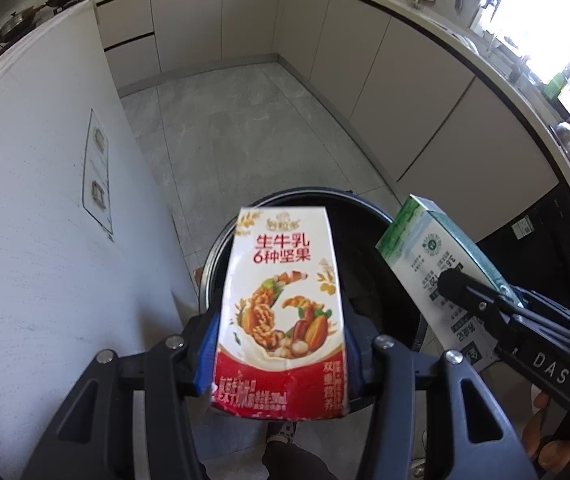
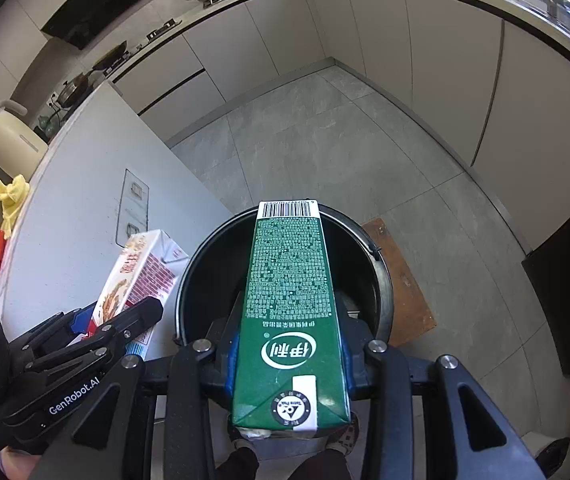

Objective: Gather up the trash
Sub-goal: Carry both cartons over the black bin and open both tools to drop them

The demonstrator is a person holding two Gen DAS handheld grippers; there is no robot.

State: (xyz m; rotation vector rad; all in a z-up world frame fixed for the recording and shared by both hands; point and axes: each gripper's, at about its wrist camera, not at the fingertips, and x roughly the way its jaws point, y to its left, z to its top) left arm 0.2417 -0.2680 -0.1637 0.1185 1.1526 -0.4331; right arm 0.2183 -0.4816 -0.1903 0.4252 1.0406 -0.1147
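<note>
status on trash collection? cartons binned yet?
Done: both cartons picked up. In hand: left tool clamps the red nut-milk carton, right tool the green carton, both over the open black bin. Left: release both.

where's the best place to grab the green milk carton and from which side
Across its two narrow side walls near the sealed base end, as the right gripper holds the green milk carton now. Come from behind that end: the flat parallel sides suit the fingers and leave the barcode end free over the bin.

right gripper (image 2: 289, 364) clamps green carton (image 2: 289, 300) | over, seemingly, black bin (image 2: 381, 280)
</note>
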